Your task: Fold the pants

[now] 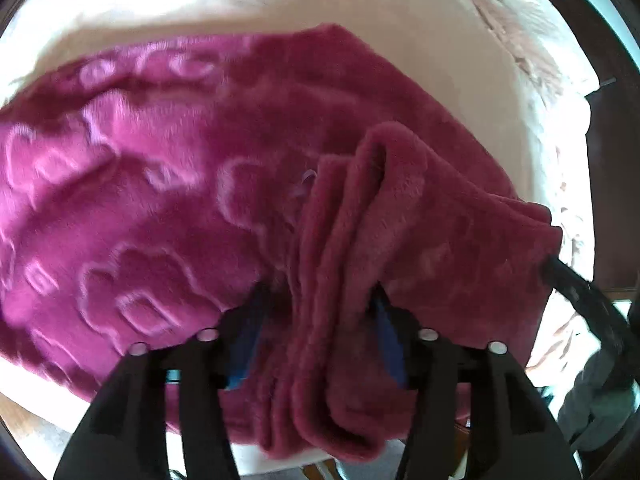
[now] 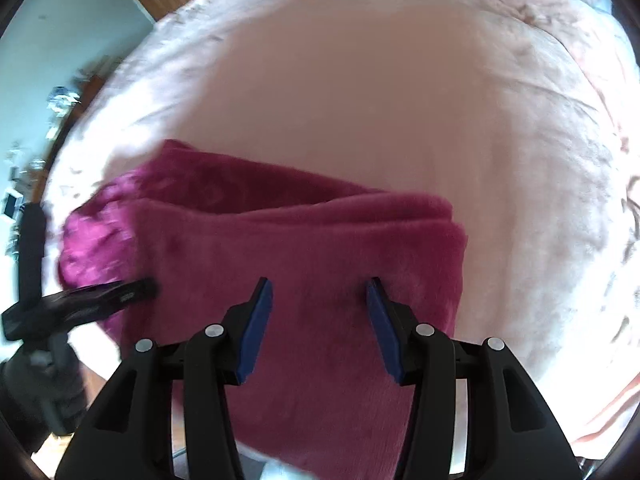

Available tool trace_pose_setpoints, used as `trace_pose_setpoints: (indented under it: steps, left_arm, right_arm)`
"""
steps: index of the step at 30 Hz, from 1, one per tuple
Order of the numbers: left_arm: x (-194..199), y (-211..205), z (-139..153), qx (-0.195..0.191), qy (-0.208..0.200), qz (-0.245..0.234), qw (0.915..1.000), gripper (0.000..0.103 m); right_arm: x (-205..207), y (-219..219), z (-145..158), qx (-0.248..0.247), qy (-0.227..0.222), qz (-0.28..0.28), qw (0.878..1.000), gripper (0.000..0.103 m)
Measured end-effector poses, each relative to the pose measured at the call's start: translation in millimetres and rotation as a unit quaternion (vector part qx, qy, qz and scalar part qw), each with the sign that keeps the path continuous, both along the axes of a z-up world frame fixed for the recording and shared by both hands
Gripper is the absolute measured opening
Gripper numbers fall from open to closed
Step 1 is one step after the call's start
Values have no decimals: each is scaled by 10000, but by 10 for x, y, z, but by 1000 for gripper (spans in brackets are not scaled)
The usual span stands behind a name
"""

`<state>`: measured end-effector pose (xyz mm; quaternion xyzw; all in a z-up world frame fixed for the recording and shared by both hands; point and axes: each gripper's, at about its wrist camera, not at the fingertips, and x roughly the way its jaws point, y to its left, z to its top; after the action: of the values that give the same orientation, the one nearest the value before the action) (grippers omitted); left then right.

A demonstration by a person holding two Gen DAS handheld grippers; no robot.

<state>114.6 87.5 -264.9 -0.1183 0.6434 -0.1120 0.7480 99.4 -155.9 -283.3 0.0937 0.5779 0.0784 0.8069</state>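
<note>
left claw (image 1: 316, 292) pinches bunched magenta pants (image 1: 160, 184); no writing legible.

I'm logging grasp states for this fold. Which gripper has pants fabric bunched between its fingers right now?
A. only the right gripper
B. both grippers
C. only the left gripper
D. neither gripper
C: in the left wrist view a thick bunch of the magenta pants sits between the left gripper fingers, while the right gripper is spread open above flat fabric, gripping nothing.
</note>
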Motion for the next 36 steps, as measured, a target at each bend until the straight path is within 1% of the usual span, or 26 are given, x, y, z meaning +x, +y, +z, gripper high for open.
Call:
trace_pose_setpoints:
  steps: [3, 5, 7, 9, 11, 14, 17, 19, 22, 25, 28, 29, 31, 34, 36]
  left_arm:
    - [27, 3, 77, 217, -222, -244, 9992, 63]
    - [30, -13, 143, 301, -312, -351, 9984, 64]
    - [-44, 55, 162, 325, -331, -370, 9982, 64]
    - [-143, 219, 143, 280, -309, -324, 9986, 64]
    - [-259, 356, 151, 256, -274, -235, 9990, 63]
    - [-395, 521, 159, 207, -181, -87, 9996, 63]
    - [-514, 676, 178, 218, -143, 55, 9996, 63]
    - [-513, 764, 168, 230, -123, 145, 9996, 63]
    - [-599, 960, 199, 257, -115, 319, 9991, 63]
    - [-640, 1159, 242, 329, -153, 527, 9979, 63]
    - [-682, 1409, 278, 381, -175, 849, 9955, 63]
    - [-710, 1550, 287, 397, -177, 1003, 9940, 63]
    - [-759, 1761, 298, 426, -185, 1206, 9916, 63]
    - [-826, 2151, 302, 440, -145, 1644, 9853, 63]
    - [-876, 2425, 310, 461, -130, 1980, 9790, 63]
  right_arm:
    - [144, 10, -177, -177, 174, -80, 9997, 50]
    - [180, 26, -245, -250, 227, -73, 9994, 50]
    - [180, 46, -269, -336, 219, -65, 9992, 50]
    - [171, 66, -268, -385, 213, -79, 9990, 50]
    - [141, 110, -214, -450, 146, -78, 9989, 50]
    - [18, 192, -40, -429, -62, -78, 9990, 50]
    - [-94, 415, 130, -357, -252, 123, 9990, 50]
    - [-135, 652, 179, -203, -296, 406, 9985, 50]
    - [-180, 1024, 159, 24, -225, 911, 9956, 50]
    - [-254, 1366, 61, 59, -85, 1373, 9905, 50]
    - [-361, 1637, -51, 60, 108, 1741, 9847, 50]
    - [-402, 1732, -99, 37, 178, 1873, 9821, 50]
    - [-459, 1852, -165, -24, 264, 2040, 9786, 50]
    - [-483, 1996, -282, -218, 367, 2155, 9756, 50]
    - [-459, 2036, -354, -274, 429, 2124, 9759, 50]
